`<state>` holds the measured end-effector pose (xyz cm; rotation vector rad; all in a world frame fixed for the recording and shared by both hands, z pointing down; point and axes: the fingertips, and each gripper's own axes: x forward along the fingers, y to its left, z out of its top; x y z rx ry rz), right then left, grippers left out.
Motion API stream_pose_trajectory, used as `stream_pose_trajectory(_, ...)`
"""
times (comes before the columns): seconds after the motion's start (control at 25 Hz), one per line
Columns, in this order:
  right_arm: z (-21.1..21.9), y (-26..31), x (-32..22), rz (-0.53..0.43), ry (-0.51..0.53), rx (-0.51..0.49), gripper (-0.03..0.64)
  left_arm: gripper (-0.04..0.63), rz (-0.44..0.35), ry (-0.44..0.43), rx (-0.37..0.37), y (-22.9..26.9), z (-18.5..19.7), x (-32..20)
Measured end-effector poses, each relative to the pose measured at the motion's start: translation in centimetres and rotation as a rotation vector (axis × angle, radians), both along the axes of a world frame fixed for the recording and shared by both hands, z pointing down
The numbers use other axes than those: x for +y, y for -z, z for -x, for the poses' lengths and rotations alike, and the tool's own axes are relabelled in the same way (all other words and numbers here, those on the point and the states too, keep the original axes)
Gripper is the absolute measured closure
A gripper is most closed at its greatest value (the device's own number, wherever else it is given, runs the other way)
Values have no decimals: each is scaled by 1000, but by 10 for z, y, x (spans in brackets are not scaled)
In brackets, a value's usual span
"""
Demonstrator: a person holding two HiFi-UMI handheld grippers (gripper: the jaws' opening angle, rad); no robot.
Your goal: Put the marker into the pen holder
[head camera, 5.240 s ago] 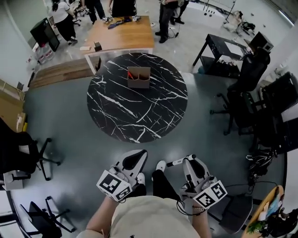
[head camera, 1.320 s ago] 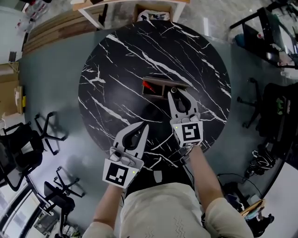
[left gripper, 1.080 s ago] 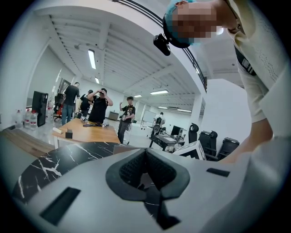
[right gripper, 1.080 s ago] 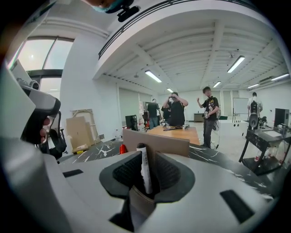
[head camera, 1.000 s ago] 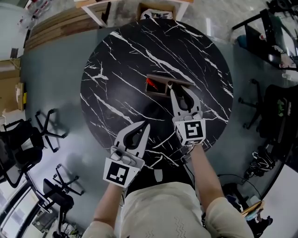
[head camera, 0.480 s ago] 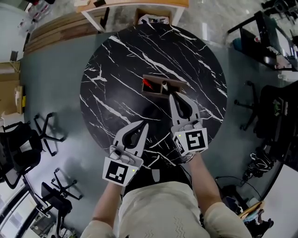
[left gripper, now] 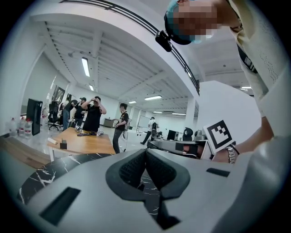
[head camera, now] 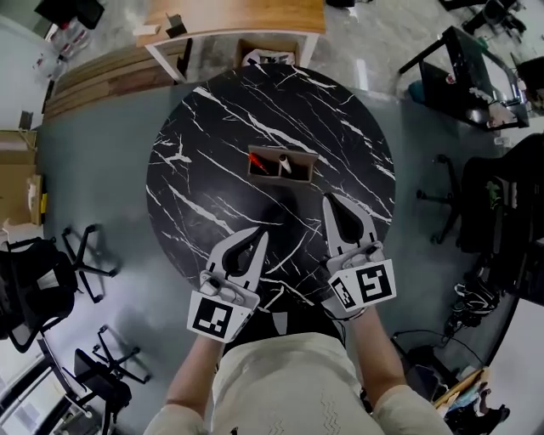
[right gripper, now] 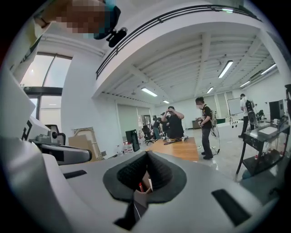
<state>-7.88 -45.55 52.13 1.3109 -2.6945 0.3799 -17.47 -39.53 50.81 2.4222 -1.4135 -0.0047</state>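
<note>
The brown pen holder stands near the middle of the round black marble table. A white marker stands in its right compartment and a red pen in its left one. My right gripper is shut and holds nothing; it is a short way from the holder, on my side and slightly to the right. In the right gripper view the pen holder shows through the gap below the closed tips of the right gripper. My left gripper is shut and empty over the table's near part; in its own view, the left gripper points across the table.
A wooden desk stands beyond the table, with a cardboard box under its edge. Office chairs are at the left and black desks and chairs at the right. Several people stand by the wooden desk.
The right gripper held the marker at the holder, let it go there and has drawn back toward me. The marker now stands in the holder. The left gripper has barely moved.
</note>
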Motion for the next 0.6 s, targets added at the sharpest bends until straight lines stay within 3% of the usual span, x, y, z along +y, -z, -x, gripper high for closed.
stream_pose_trajectory(0.6,-42,105,80,-85,-32,-15,601,583,-155,-31,56,85,-19,23)
